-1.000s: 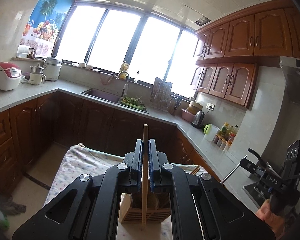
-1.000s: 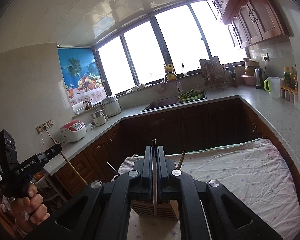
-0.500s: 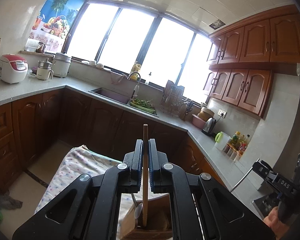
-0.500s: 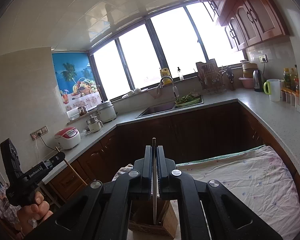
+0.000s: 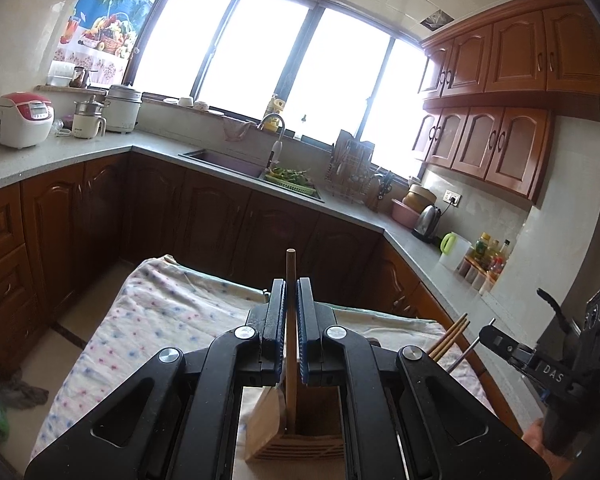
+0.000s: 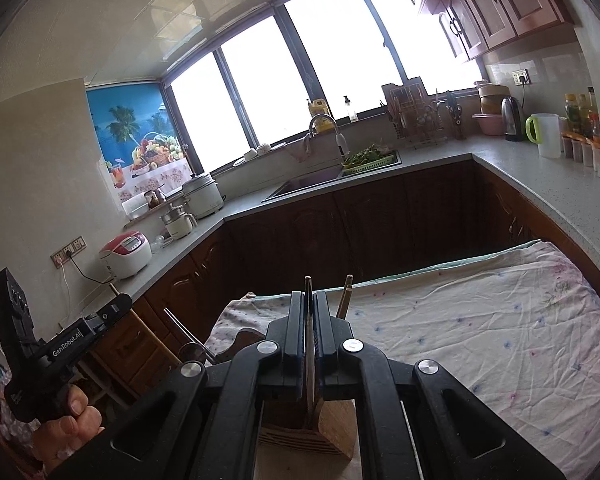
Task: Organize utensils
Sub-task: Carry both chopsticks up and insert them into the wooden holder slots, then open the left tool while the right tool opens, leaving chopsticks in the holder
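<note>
Left wrist view. The left hand-held gripper [image 5: 291, 332] is seen clamped narrow on a single wooden chopstick [image 5: 290, 280], held upright between the pads. The lower end of the stick hangs inside, or just over, the open top of a wooden utensil holder [image 5: 300, 432] standing on a desk covered by a flowered cloth [image 5: 160, 312]. More chopsticks [image 5: 450, 338] are seen leaning out to the right, near the other device at the frame edge.

Right wrist view. The right hand-held gripper [image 6: 309, 336] is closed tight on a thin dark-tipped utensil [image 6: 308, 320], possibly a knife or flat handle; its kind cannot be told. Its lower end reaches down into the wooden holder [image 6: 324, 428]. A pair of chopsticks [image 6: 345, 296] stands just beside the jaws, and a spoon [image 6: 188, 350] lies to the left. The left device is held in a hand [image 6: 72, 420] at the lower left.

Step judged: both pieces are being lowered into compartments of the holder. Next move, as judged: each tip is to be kept inside its slot and off the divider, then each grip released once the piece is bottomed.
</note>
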`<state>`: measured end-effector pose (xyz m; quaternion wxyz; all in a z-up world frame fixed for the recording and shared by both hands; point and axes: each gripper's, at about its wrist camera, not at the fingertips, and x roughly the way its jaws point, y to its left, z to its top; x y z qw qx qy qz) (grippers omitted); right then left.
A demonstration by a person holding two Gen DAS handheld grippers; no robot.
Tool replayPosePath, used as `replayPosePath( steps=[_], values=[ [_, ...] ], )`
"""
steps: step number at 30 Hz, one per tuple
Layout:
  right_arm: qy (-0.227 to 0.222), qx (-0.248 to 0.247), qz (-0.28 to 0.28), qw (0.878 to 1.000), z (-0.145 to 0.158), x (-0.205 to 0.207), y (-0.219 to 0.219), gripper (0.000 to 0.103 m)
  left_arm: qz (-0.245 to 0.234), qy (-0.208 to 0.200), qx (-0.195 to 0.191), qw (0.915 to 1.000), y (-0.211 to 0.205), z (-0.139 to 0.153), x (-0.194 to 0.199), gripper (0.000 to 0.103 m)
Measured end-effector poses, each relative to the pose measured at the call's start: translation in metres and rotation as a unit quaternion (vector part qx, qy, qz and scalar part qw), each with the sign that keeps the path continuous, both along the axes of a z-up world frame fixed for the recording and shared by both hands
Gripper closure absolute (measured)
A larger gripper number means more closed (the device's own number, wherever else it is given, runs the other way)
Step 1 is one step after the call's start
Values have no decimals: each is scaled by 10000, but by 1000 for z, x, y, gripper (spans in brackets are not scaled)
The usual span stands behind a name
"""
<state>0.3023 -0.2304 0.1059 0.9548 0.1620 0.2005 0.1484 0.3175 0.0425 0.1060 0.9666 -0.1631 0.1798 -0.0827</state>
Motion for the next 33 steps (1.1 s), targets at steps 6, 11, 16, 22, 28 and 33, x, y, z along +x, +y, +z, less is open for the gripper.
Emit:
replayPosePath(
  steps=[6, 11, 16, 22, 28, 33],
  values=[
    [234, 1, 48, 9997, -16, 4, 4, 99, -52, 134, 31, 9999, -3, -18, -2, 98],
    [285, -5, 10, 9996, -19, 6, 5, 99, -91, 254, 144, 9995, -9, -23, 1, 97],
    [339, -7, -17, 9994, -19, 8, 4, 99, -114, 345, 189, 9992, -10, -24, 4, 97],
    [443, 113, -11, 9990, -23, 11, -1, 98, -154, 527, 178, 9983, -13, -29, 9, 97],
    [445, 140, -6, 9989, -23, 11, -2, 98, -170, 607, 202, 9978, -16, -33, 10, 97],
    [520, 205, 30, 9984, -26, 12, -3, 94, -176, 615, 216, 9977, -16, -34, 10, 97]
  ],
)
